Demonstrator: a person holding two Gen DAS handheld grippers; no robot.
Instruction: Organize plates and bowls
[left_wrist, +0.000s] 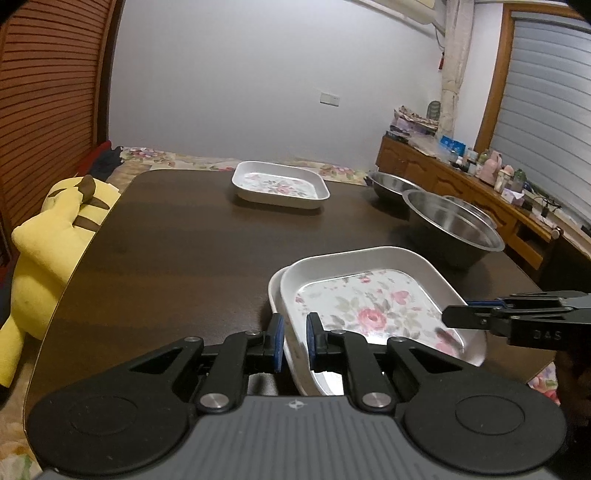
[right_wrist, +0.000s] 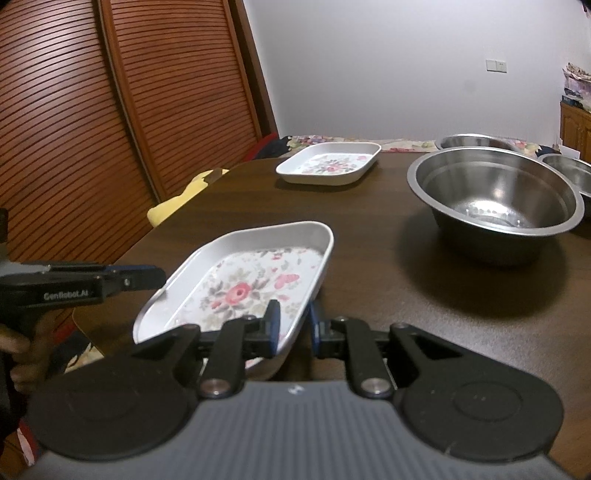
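Both grippers, left gripper (left_wrist: 294, 341) and right gripper (right_wrist: 293, 326), pinch opposite rims of the floral tray (left_wrist: 373, 306), held over a second tray's (left_wrist: 275, 291) rim.

I see a yellow plush toy (left_wrist: 44, 236) slumped against my dark wooden table (left_wrist: 166, 258); slatted wooden doors (right_wrist: 92, 129) behind; cluttered wooden sideboard (left_wrist: 461, 181) along the wall.
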